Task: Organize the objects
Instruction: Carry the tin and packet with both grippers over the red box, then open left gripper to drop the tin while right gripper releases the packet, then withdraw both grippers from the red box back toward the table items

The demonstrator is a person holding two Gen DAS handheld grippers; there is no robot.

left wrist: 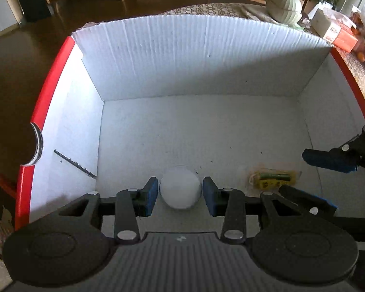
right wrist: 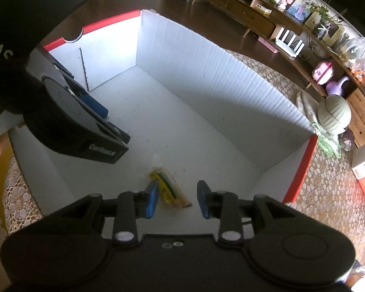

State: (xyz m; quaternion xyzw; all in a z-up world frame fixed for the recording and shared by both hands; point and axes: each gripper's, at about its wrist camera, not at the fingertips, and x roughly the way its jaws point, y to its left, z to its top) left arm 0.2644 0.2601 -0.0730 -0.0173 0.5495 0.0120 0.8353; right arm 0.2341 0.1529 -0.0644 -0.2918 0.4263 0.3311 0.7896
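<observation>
Low in the left wrist view, the left tongs [left wrist: 180,192] straddle a white ball [left wrist: 180,187] on the floor of the white box [left wrist: 158,58]; whether the pads [left wrist: 150,193] touch it is hard to tell. The right tongs [right wrist: 177,199] stand released over a yellow packet [right wrist: 169,189], its print unreadable and partly hidden by one pad.

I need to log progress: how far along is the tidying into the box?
Done: a yellow packet lies on the floor of the box, below the open right tool. In hand: a white ball sits between the fingers of the left tool; contact is unclear, so grip is uncertain. Left: cannot tell; no other items to pack are identifiable.
</observation>
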